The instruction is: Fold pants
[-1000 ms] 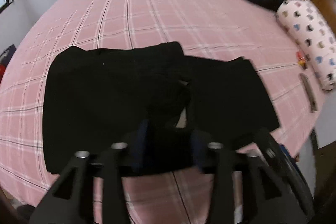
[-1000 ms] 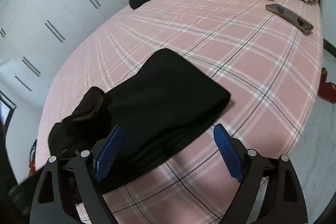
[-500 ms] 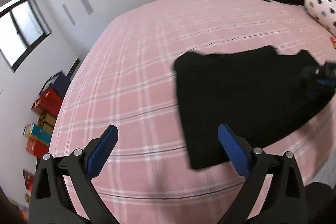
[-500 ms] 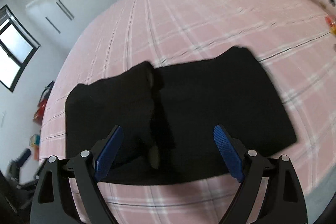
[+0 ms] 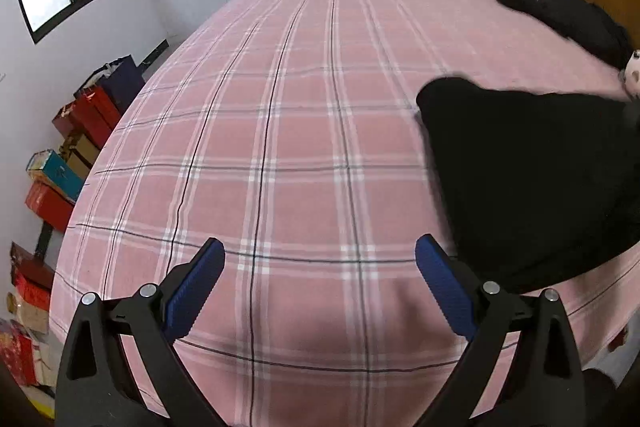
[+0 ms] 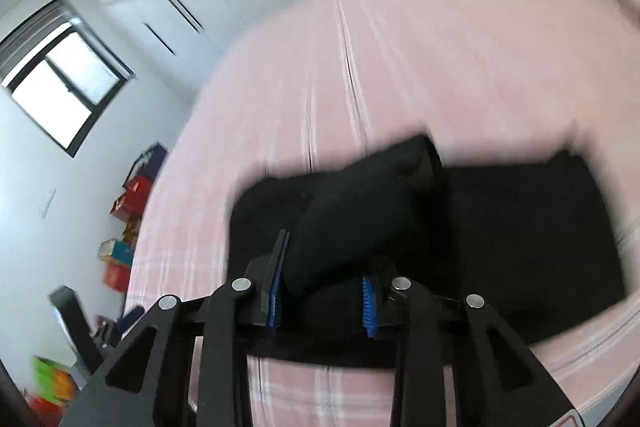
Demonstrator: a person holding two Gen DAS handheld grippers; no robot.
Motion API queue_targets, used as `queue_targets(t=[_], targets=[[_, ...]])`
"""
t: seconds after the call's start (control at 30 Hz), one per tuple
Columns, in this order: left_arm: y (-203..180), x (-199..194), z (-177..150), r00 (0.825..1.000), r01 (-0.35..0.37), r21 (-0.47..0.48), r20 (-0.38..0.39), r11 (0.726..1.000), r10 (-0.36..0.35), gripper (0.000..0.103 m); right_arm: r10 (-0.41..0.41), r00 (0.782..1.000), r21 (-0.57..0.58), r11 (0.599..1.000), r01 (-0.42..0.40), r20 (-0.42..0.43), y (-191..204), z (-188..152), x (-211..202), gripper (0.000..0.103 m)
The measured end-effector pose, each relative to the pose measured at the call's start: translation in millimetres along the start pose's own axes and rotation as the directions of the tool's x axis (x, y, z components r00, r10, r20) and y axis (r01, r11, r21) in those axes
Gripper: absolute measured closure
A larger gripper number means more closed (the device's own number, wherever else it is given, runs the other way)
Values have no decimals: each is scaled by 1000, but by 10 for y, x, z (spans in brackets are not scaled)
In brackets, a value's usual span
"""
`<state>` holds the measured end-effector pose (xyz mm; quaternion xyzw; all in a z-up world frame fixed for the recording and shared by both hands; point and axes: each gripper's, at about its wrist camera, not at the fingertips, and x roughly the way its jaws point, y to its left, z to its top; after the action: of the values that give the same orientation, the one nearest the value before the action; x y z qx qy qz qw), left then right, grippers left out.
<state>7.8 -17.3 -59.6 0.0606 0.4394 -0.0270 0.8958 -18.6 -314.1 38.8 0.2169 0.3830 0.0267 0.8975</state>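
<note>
- No words or labels can be read; the coloured boxes (image 5: 60, 179) by the wall are too small to make out.
- The left hand-held gripper (image 5: 320, 287) is wide apart, with nothing between its blue pads, above the pink checked bed (image 5: 280, 147).
- The right hand-held gripper (image 6: 322, 301) is closing, and a bunched fold of the black pants (image 6: 500, 227) sits between its pads.
- The pants lie on the bed near its front edge.

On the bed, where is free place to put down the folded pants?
Free: the pink sheet between the black pants and the window-side edge, under the open left claw. Crowded: the headboard end, with dark clothes, and the pants' side, where the closing right claw pinches cloth.
</note>
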Motion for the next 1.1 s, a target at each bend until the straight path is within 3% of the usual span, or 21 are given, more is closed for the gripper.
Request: queue_targets(t=[0.07,0.1,0.17,0.2,0.23,0.3,0.33,0.37,0.43,0.5,0.63,0.7,0.8,0.9,0.93,0.97,1.0,1.03,1.07,1.1], targets=[[-45,-75,20,1000,20,4,11,1000,-20,8,-139,990,-88,986,141,29,-141,16,-152,74],[-78,-87,30,999,30,8,12,1000,-30,8,-233,972,-136,963,232,10,-315,-70,-108,71],[-212,-90,32,998,57,19,5,998,-57,8,-342,931,-132,936,326,-127,-845,-390,224,71],[-304,-69,22,997,76,20,-9,997,-76,8,-350,914,-100,937,336,-206,-1039,-506,375,71],[-363,-53,20,996,87,20,-21,996,-86,8,-335,906,-49,941,334,-258,-1215,-618,462,70],[-507,-31,6,993,113,21,-49,993,-112,8,-260,950,49,961,272,-175,-1315,-621,274,60],[-592,-20,4,990,125,26,-65,992,-123,8,-263,953,61,960,275,-151,-1320,-583,198,55],[-664,-6,6,988,134,28,-76,991,-132,8,-271,954,68,957,281,-126,-1329,-534,119,41],[-801,29,22,981,172,30,-101,985,-168,8,-285,956,67,955,290,-70,-1375,-456,-46,35],[-921,56,62,974,200,27,-113,979,-196,8,-296,952,71,951,301,-74,-1501,-378,-100,29],[-1189,203,163,941,299,-31,-153,954,-301,5,-281,953,105,950,293,-110,-1818,-318,-117,21],[-1292,352,181,925,324,-57,-192,944,-329,5,-233,961,137,958,254,-151,-1968,-298,-33,19],[-1440,683,164,880,364,-132,-274,922,-387,5,-141,971,191,965,179,-193,-2077,-331,140,19],[-1421,809,173,861,392,-199,-263,898,-435,5,-40,968,285,952,112,-246,-2142,-445,402,17],[-1410,811,184,857,406,-201,-255,891,-448,10,-33,971,308,946,107,-236,-2137,-494,427,15],[-1397,802,199,850,428,-201,-240,881,-468,35,-44,977,305,946,107,-207,-2095,-515,420,19],[-1385,791,225,834,461,-202,-232,864,-500,56,-27,980,272,959,81,-195,-1974,-516,415,38],[-1359,768,263,820,483,-211,-230,850,-523,65,-38,981,246,965,85,-190,-1871,-489,398,47],[-1348,723,297,817,494,-204,-225,845,-531,74,-41,982,239,967,84,-183,-1794,-462,364,60],[-1344,666,337,821,498,-181,-216,848,-528,78,-17,987,242,968,57,-162,-1691,-404,301,64]])
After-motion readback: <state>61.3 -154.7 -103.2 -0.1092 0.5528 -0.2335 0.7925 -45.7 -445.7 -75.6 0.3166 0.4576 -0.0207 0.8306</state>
